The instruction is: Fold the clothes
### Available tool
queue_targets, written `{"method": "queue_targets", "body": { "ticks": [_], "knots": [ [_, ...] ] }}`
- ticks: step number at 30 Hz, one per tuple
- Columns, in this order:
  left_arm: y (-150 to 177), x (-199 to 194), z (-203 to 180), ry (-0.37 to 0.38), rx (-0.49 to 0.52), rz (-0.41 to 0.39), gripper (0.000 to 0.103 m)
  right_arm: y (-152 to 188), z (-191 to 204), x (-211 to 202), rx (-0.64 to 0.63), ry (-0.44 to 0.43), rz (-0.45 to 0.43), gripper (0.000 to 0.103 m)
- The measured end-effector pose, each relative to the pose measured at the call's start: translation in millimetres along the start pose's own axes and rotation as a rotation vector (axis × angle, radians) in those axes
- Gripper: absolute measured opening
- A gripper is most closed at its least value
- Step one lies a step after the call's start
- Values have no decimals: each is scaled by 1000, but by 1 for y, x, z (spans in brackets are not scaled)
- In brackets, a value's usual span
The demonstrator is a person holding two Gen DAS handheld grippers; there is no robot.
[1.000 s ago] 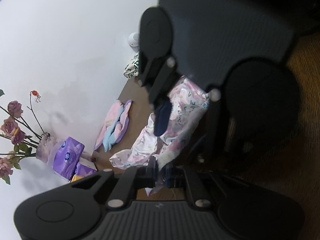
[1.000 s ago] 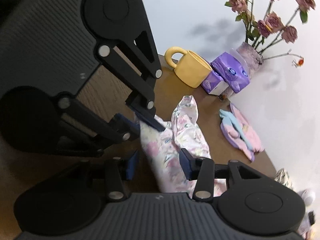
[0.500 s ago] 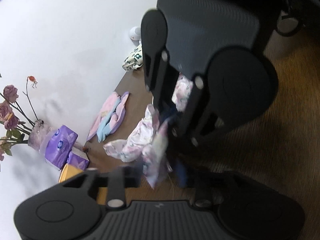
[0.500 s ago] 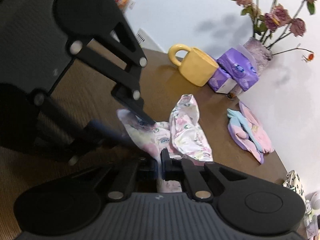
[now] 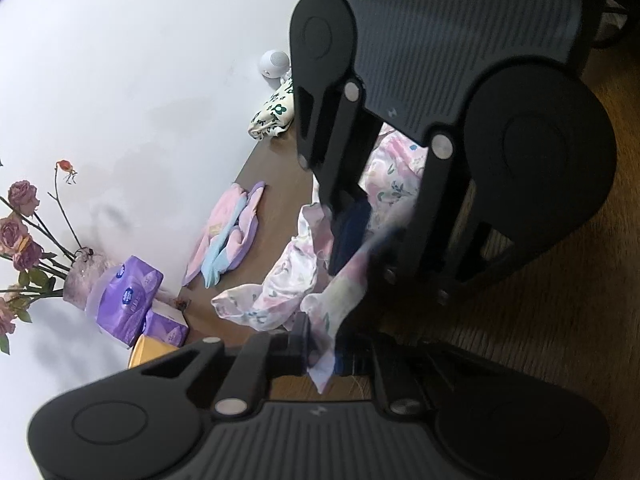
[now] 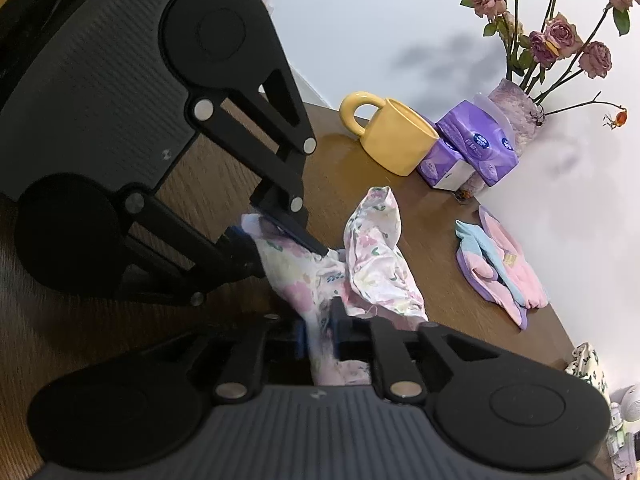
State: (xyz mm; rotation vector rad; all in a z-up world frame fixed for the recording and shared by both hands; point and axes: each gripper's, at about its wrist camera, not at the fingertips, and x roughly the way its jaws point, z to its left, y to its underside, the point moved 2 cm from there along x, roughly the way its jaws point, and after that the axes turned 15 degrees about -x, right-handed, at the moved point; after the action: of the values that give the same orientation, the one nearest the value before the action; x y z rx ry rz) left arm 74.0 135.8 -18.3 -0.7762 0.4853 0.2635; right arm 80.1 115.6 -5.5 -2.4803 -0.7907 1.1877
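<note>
A crumpled white garment with a pink floral print (image 6: pixel 376 256) lies on the brown wooden table (image 6: pixel 340 168). My right gripper (image 6: pixel 320 334) has one bunched edge of it filling the gap between its pads, and the jaws are opening. My left gripper (image 5: pixel 322 346) pinches another edge, which hangs down between its fingers while the jaws are closing. The two grippers face each other closely over the garment (image 5: pixel 280 280). Each shows in the other's view: the left gripper (image 6: pixel 272 236) with cloth at its tips, the right gripper (image 5: pixel 348 232) partly hiding the fabric.
A yellow mug (image 6: pixel 400 140), purple tissue packs (image 6: pixel 476 148) and a vase of dried roses (image 6: pixel 516 120) stand along the white wall. A folded pastel cloth (image 6: pixel 500 268) lies near the wall. Farther off are a green-patterned cloth (image 5: pixel 272 116) and a small white round object (image 5: pixel 274 62).
The right jaws, open around the cloth a second ago, closed on it. The left jaws opened and have come back onto an edge. The garment is more bunched between the grippers.
</note>
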Motion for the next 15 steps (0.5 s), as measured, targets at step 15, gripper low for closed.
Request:
{"method": "queue_targets", "body": {
  "ticks": [15],
  "knots": [
    [2,-2,2,-9,-62,18,21,1,3,1,16,-2,-2,4]
  ]
}}
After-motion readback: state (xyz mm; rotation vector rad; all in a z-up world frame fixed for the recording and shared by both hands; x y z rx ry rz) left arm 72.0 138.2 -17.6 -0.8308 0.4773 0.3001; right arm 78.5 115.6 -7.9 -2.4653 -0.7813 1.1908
